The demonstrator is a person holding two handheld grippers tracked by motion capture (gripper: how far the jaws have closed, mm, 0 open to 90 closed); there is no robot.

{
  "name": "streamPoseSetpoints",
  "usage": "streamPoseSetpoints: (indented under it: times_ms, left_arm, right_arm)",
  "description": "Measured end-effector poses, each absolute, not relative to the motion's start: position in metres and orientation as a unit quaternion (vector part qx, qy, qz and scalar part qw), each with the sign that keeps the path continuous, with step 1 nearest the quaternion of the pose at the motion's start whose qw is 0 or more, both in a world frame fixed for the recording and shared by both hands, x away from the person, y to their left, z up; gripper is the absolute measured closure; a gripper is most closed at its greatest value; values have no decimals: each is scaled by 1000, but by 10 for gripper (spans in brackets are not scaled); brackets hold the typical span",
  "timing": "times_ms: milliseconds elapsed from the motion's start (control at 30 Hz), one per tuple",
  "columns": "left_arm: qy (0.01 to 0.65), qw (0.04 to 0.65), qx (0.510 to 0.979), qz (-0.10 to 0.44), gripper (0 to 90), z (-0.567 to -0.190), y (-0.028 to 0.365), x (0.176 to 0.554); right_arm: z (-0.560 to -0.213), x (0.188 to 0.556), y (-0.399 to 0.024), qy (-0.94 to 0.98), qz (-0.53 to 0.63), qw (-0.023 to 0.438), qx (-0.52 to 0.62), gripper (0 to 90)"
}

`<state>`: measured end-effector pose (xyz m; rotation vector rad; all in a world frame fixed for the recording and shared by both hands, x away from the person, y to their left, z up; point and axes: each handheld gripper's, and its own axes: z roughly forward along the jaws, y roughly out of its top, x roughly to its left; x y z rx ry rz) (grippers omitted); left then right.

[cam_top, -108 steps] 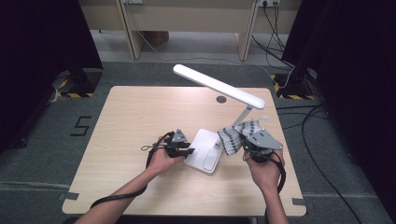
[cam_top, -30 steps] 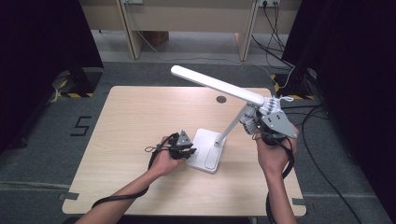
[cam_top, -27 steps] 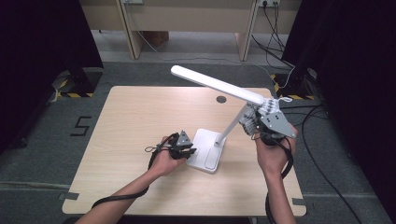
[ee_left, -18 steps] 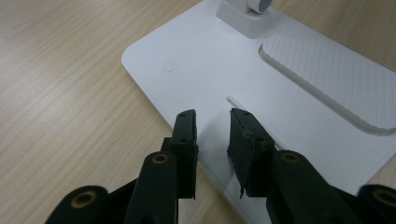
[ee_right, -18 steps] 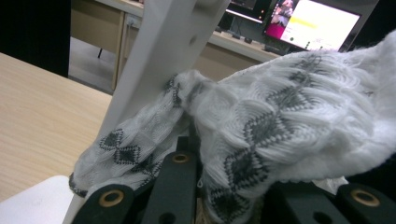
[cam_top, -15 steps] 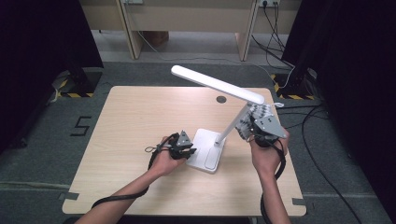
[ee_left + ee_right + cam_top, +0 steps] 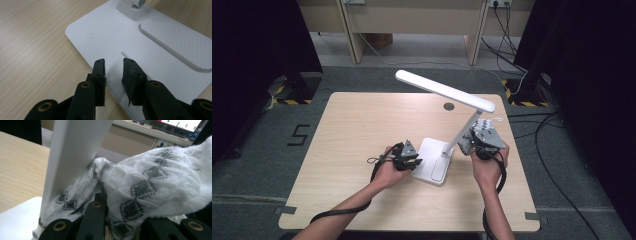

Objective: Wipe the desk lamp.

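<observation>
Cloth [image 7: 140, 185], white knit with grey diamond pattern, is bunched in the right gripper [image 7: 472, 144] and pressed against the slanted white arm of the desk lamp [image 7: 460, 134], low on the arm, above the base's right end. Jaws closed on the cloth; pads buried in fabric in the right gripper view.

Lamp base [image 7: 160, 67] sits centre-right on the table [image 7: 357, 125]. Left gripper [image 7: 113, 72] rests on the base's near-left edge, jaws narrow with a small gap, nothing between them, tips over the white plate near its rim.

Lamp head overhangs toward table centre. Left half of the table is bare wood. Right edge is near the right hand [image 7: 486, 167]; cables on the floor beyond.
</observation>
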<state>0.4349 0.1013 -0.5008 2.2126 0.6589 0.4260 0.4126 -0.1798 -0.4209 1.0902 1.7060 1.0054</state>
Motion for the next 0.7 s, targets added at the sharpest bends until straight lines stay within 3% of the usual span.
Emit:
streamPoseSetpoints:
  times_ms: [700]
  left_arm:
    - [261, 391, 866, 169, 708, -502, 102, 434]
  right_arm:
    - [-471, 429, -166, 719, 375, 369, 453, 824]
